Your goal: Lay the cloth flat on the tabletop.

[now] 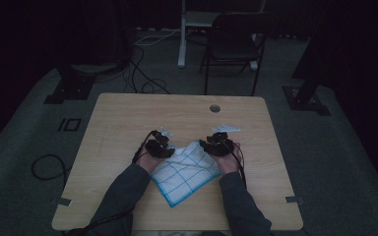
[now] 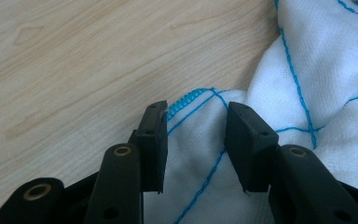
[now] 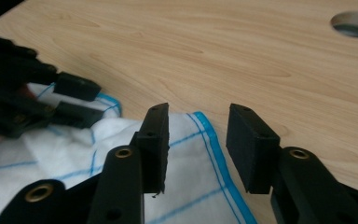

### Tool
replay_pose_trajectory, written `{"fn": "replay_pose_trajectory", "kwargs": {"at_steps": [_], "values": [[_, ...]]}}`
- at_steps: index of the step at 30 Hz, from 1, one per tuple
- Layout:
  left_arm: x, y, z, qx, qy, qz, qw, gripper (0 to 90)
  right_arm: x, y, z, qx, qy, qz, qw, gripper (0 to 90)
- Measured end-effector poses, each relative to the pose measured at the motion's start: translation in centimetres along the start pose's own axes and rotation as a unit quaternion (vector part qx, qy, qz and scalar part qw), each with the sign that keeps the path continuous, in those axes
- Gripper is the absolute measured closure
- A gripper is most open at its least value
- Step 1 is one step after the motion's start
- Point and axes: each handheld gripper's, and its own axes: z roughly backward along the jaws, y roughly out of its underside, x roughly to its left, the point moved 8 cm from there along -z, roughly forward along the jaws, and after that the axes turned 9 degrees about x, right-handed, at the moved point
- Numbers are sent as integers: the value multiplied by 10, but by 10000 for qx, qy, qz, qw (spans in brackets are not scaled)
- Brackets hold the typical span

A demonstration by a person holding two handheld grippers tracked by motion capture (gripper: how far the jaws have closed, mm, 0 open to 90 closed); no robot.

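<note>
Two grey sleeves (image 1: pixel 128 196) come in from the bottom of the high view, closest to the camera. They reach over a big wooden table (image 1: pixel 123 118). The table has a round hole (image 1: pixel 214 108) near its far edge. Behind it, on the dark floor, stands a black chair (image 1: pixel 232 44).

On the table, on the person's side, lies a white cloth (image 1: pixel 184 172) with thin blue lines and a blue edge. It is bumpy and folded, not flat — one corner points toward the person.

The left gripper (image 2: pixel 196 135) sits at the cloth's far left corner. Its jaws stand apart, with the blue-stitched corner lying between them, and the pads do not press on it.

The right gripper (image 3: pixel 196 140) sits at the cloth's far right corner. Its jaws are apart too — the blue edge runs between them, not pinched. In the right gripper view the other gripper shows at the left, over the cloth.
</note>
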Motion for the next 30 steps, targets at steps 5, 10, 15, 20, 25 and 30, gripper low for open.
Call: {"fn": "replay_pose_trajectory", "kwargs": {"at_steps": [5,10,15,20,25,30], "values": [[-3,1,0,25,-6,-34,10000,690,-1,-8,-23,268,-17,-139,9995,552],[-7,1,0,31,2,-112,9999,821,-5,-15,-42,446,-96,-339,9984,546],[-8,2,0,-3,-42,-148,9999,864,-5,-11,-62,893,-264,-529,9942,552],[-7,4,4,-95,60,-18,9999,871,0,-6,-65,1083,-309,-473,9925,863],[0,1,24,-421,57,114,9990,873,-1,-15,-43,749,-286,-302,9963,883],[1,-9,49,-841,-17,155,9963,874,-4,-27,-15,271,-283,-156,9991,882]]}}
